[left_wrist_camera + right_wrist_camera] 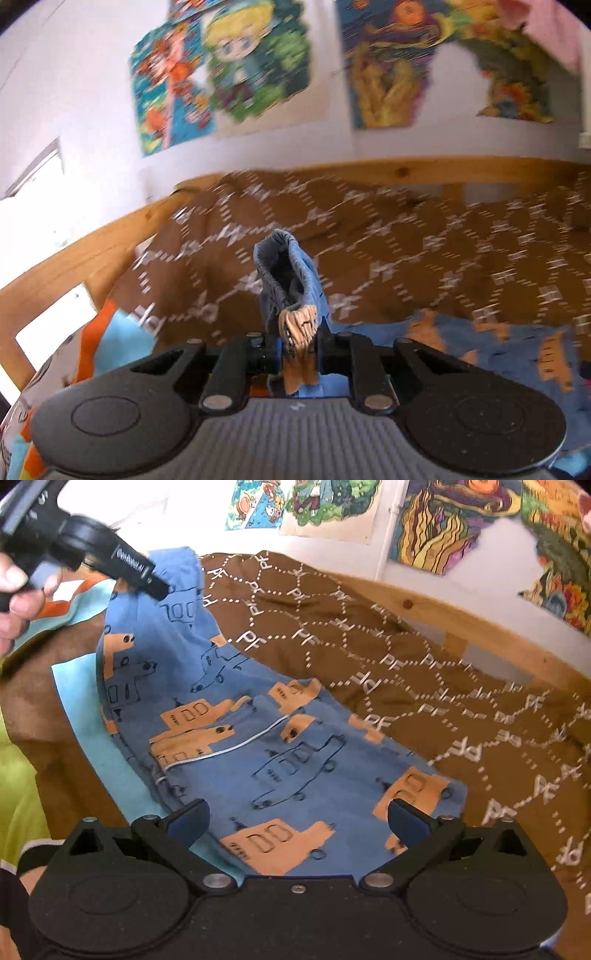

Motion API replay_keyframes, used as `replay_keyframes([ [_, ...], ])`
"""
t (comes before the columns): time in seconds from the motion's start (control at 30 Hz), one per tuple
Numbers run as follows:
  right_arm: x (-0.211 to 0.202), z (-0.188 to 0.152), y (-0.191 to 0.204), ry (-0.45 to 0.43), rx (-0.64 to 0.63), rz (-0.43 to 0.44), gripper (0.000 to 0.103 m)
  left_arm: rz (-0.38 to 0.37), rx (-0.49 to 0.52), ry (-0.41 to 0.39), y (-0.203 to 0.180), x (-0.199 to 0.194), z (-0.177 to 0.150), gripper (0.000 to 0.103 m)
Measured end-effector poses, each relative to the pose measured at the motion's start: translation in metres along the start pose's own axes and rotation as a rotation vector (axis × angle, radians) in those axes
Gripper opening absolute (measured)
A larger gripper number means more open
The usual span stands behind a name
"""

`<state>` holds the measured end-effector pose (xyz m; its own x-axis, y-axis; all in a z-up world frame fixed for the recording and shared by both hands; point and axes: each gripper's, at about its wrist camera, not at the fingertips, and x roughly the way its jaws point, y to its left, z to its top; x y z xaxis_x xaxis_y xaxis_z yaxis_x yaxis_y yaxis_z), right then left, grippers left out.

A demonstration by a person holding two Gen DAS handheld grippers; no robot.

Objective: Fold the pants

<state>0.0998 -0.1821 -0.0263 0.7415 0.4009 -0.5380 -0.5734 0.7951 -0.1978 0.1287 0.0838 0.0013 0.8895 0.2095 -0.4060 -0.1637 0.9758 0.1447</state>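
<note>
Blue pants [266, 760] printed with orange and outlined boats lie on a brown patterned bedspread [424, 686]. My left gripper [297, 354] is shut on a bunched end of the pants [291, 295] and holds it lifted above the bed; it also shows in the right wrist view [155, 583] at the upper left, clamped on the raised cloth. My right gripper [295, 819] is open and empty, its blue pads [406, 821] hovering just above the near end of the pants.
A pale blue cloth [96, 738] lies under the pants' left side. A wooden bed frame [461, 616] rims the far side of the bed. Colourful posters [221, 70] hang on the white wall. A yellow-green sleeve [18, 794] is at the left.
</note>
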Motion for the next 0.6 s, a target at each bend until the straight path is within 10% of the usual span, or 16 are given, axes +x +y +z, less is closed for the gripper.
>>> replay_keyframes([
  [0.4, -0.03, -0.01, -0.085, -0.051, 0.052, -0.204, 0.102, -0.331, 0.182, -0.012, -0.104, -0.027, 0.001, 0.019],
  [0.6, -0.031, -0.03, -0.119, -0.011, 0.084, -0.307, 0.102, -0.457, 0.335, 0.059, -0.162, -0.002, -0.035, 0.05],
])
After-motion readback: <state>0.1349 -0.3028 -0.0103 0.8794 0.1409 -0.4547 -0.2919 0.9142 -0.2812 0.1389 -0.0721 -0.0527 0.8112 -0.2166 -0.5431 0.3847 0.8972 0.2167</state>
